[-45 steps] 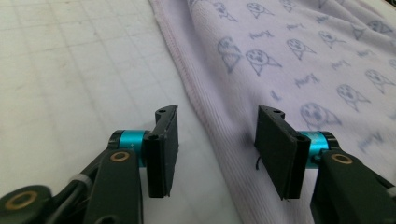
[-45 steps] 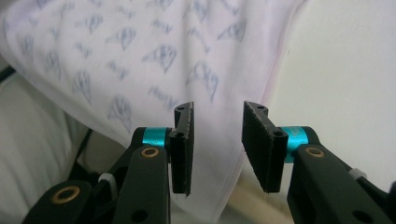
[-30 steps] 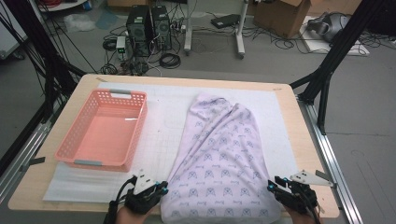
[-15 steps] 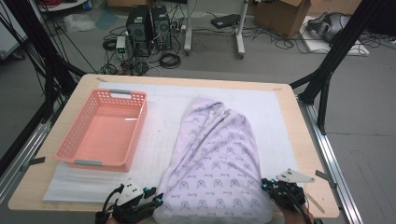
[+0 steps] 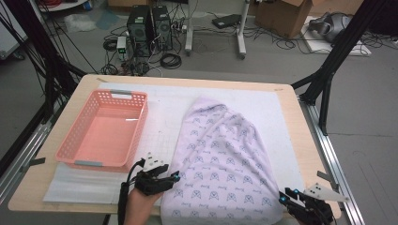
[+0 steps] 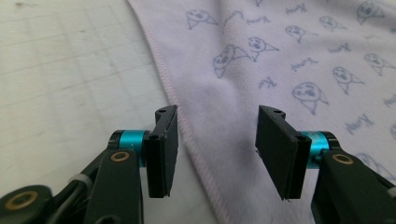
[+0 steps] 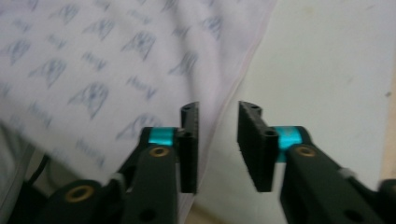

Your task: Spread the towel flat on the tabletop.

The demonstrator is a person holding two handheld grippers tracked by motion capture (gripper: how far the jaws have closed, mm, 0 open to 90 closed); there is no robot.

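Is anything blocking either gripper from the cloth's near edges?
Nothing visible does. The left gripper has its open jaws astride the hem of the cloth, and the right gripper sits open at the opposite hem. The pink basket stands off to the side.

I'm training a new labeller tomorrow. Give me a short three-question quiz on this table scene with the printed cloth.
1. True or false: the printed cloth lies inside the pink basket.
2. Which edge of the cloth is the left hand-held gripper at: A) the far end, B) the left edge near the person, C) the right edge?
3. Fill in: in the right gripper view, the cloth's hem runs between the two ____ jaws of the right hand-held gripper.

Key:
1. False; it lies spread on the white mat, beside the basket.
2. B.
3. Open; the pads do not press on the cloth.
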